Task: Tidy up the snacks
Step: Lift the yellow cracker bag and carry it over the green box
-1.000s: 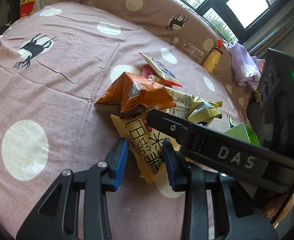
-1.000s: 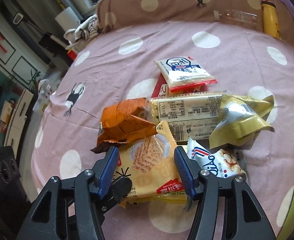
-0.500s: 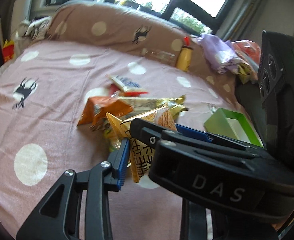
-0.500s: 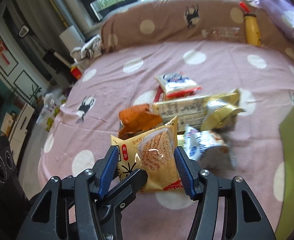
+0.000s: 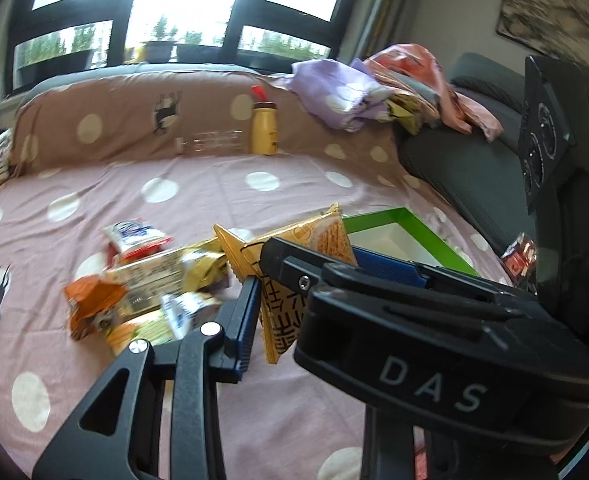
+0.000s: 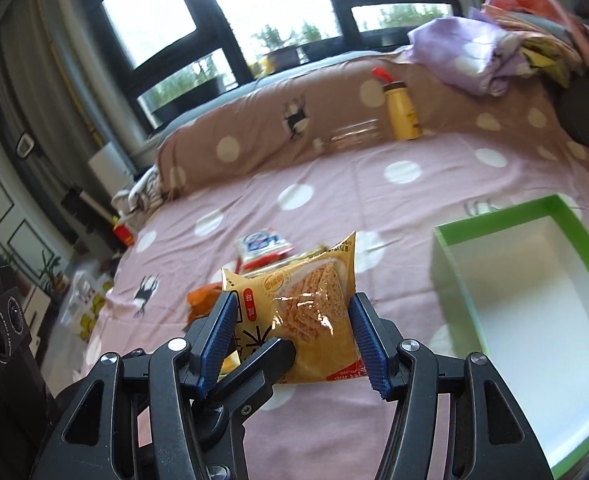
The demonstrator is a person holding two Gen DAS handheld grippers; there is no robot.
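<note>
A yellow cracker packet (image 5: 282,280) (image 6: 314,320) hangs in the air above the pink dotted bed cover (image 5: 254,184). My left gripper (image 5: 270,320) is shut on its lower edge; its right finger is hidden behind the other tool's black frame. My right gripper (image 6: 290,320) has its blue pads pressed on both sides of the packet, and a left finger (image 6: 262,364) crosses in front. The other snacks lie in a pile to the left: an orange packet (image 5: 94,300), a gold one (image 5: 198,264), a white-and-red one (image 5: 134,236) (image 6: 262,244). A green box (image 6: 446,248) (image 5: 394,216), white inside, stands to the right.
A yellow bottle (image 5: 264,128) and a clear bottle (image 5: 210,144) rest against the brown dotted bolster at the back. Crumpled clothes (image 5: 334,92) lie on a dark seat (image 5: 474,168) at the right. A small red packet (image 5: 520,256) sits beside the box.
Both grippers have risen with the yellow packet, lifting it off the pile and carrying it right, toward the green box. The left gripper closed on it and rolled.
</note>
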